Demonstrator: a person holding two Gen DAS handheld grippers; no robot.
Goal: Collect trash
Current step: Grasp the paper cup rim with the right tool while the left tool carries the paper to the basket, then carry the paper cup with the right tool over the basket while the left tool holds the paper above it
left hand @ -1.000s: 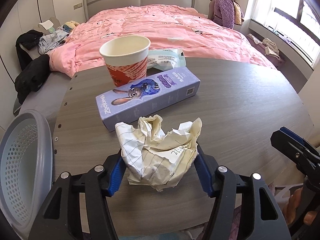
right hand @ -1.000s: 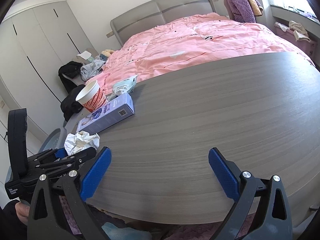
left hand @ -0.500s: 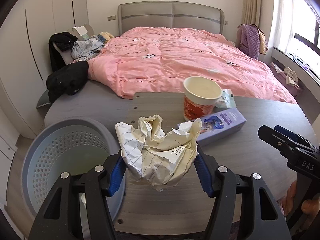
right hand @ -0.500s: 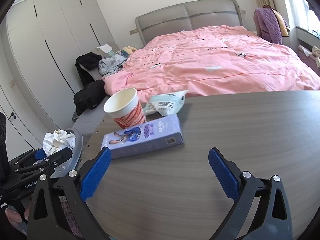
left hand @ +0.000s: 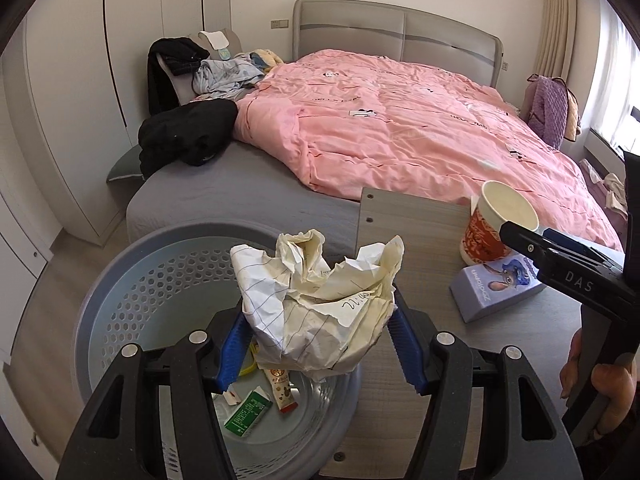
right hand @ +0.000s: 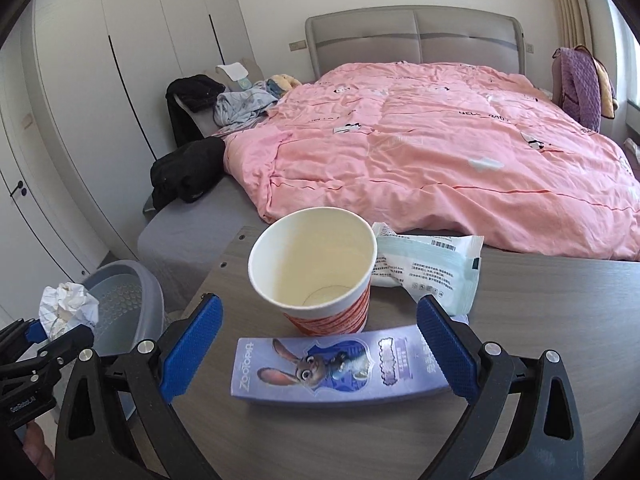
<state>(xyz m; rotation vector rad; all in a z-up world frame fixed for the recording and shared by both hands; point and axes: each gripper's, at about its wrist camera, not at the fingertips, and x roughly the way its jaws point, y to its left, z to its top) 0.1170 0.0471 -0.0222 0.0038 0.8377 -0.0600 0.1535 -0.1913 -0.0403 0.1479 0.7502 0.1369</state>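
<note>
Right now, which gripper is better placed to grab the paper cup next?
Right. The right gripper is open and faces the paper cup on the table; the left gripper is shut on crumpled paper over the basket.

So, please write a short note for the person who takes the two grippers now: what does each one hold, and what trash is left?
Left gripper: shut on the crumpled paper, held over the grey basket; not yet dropped.
Right gripper: open, empty, fingers either side of the purple box and paper cup.
Done: some small trash lies in the basket.
Left on the table: cup, box, white-green wrapper.
</note>
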